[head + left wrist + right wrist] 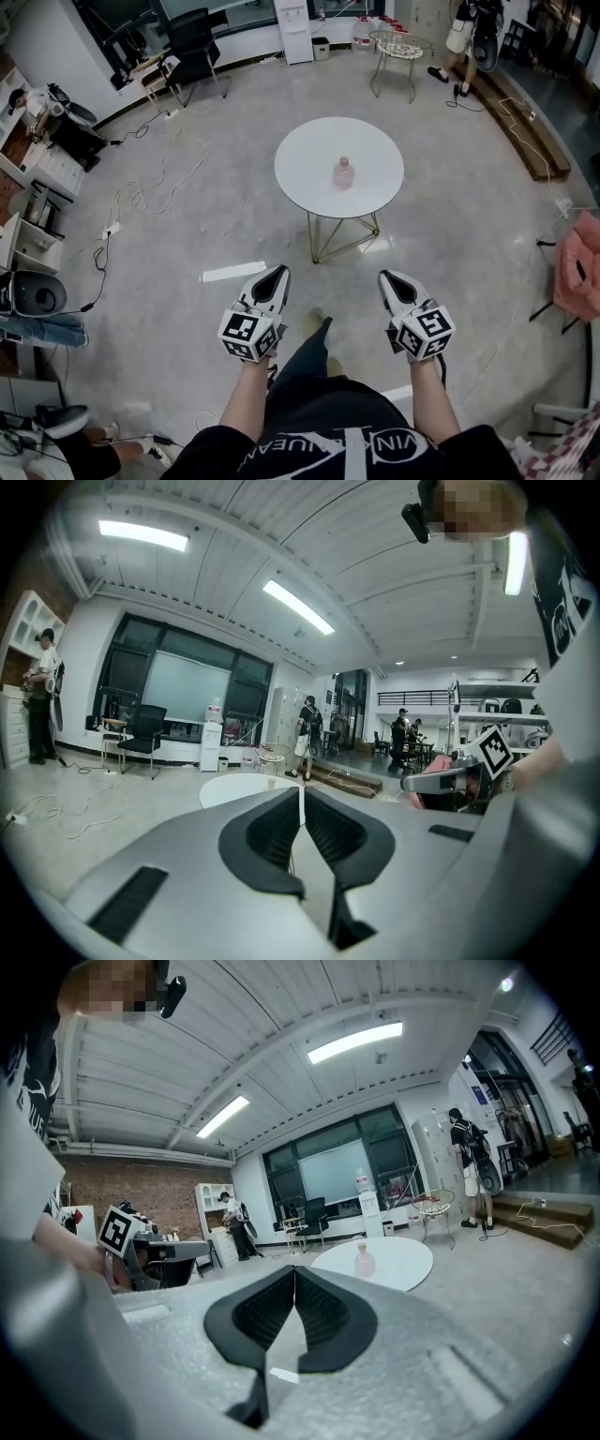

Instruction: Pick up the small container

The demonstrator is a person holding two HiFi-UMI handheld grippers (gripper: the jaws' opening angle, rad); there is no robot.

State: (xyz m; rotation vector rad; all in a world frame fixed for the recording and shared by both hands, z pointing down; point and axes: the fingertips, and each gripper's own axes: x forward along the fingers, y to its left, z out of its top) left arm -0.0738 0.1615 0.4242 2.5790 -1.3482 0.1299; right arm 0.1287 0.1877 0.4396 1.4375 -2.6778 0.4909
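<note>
Black T-shirt (309, 427) with white lettering, dark trousers (305, 361); the left tool (278, 272) and right tool (387, 277) are pale grey shells with black pads (267, 1321), each bearing a black-and-white marker cube (249, 335).

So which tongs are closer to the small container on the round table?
Right, by a little. Right tongs sit short of the container, slightly to its right; left tongs, further left.
</note>
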